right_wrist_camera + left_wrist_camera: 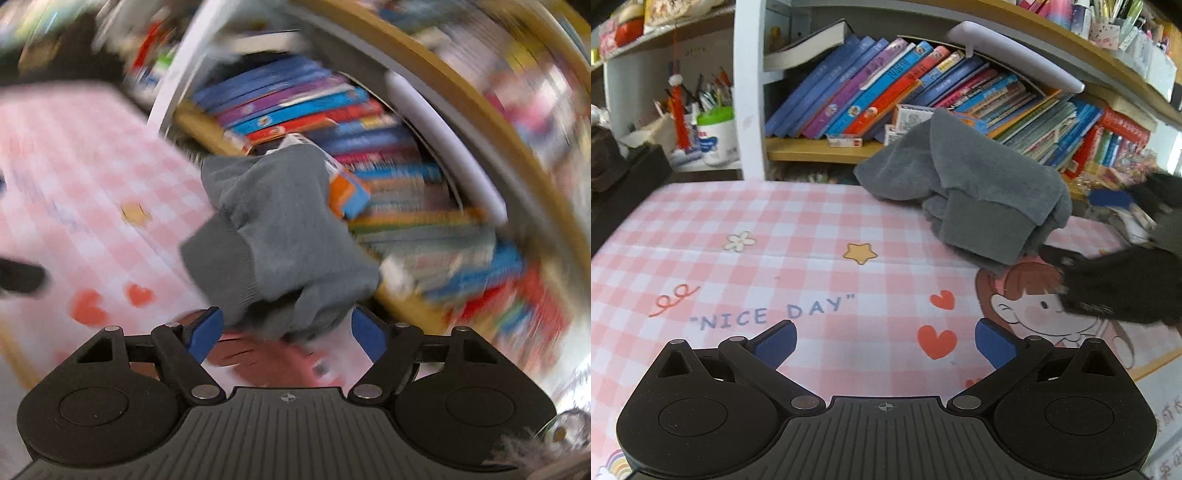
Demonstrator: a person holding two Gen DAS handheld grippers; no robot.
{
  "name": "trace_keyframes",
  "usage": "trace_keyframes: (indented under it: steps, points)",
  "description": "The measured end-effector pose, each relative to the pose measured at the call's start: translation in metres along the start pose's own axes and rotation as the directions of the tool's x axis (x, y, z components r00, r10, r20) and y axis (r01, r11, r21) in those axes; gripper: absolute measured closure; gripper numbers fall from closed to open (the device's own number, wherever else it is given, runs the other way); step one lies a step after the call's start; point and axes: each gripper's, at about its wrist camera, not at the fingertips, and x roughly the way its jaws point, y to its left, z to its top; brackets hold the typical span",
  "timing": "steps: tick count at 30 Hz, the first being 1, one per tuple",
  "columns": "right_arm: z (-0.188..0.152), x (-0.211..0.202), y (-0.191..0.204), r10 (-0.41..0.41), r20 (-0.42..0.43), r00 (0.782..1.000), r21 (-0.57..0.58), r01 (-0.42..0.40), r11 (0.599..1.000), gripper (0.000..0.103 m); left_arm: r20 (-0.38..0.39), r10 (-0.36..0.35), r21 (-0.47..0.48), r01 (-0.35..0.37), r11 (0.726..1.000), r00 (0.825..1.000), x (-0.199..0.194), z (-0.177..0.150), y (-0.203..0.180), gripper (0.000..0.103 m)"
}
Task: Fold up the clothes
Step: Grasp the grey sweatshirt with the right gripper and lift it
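Note:
A crumpled grey garment [960,177] with a ribbed cuff lies at the far right of the pink checked tablecloth [775,229], by the bookshelf. My left gripper [884,343] hovers open over the cloth's "NICE DAY" print, well short of the garment, with nothing between its fingers. My right gripper [1071,229] comes in blurred from the right at the garment's near end. In the right wrist view, the garment [288,229] bunches between the blue pads of the right gripper [288,332]. The jaws stand wide, and the blur hides whether the pads press on it.
A bookshelf [923,74] packed with leaning children's books stands right behind the table [74,166]. A green-rimmed cup of pens [714,125] sits on a shelf at the back left. The table's right edge runs close under the right gripper.

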Motion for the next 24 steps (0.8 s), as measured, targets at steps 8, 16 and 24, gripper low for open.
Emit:
trace_keyframes:
  steps: [8,16,24]
  points:
    - [0.0,0.038,0.024,-0.082,0.106,0.991,-0.495,0.124,0.86,0.037,-0.012,-0.024,-0.038,0.023,0.999,1.0,0.006,-0.004,0.004,0.0]
    - [0.005,0.02,0.014,0.132,-0.053,0.99,-0.234,-0.141,0.962,0.081,0.004,0.018,-0.125,-0.017,0.992,1.0,-0.004,-0.001,0.031,0.0]
    - [0.022,-0.038,0.002,0.651,0.066,0.756,0.448,-0.605,0.658,0.084,0.052,0.197,-0.365,-0.165,0.916,0.979,-0.042,-0.009,0.088,0.0]
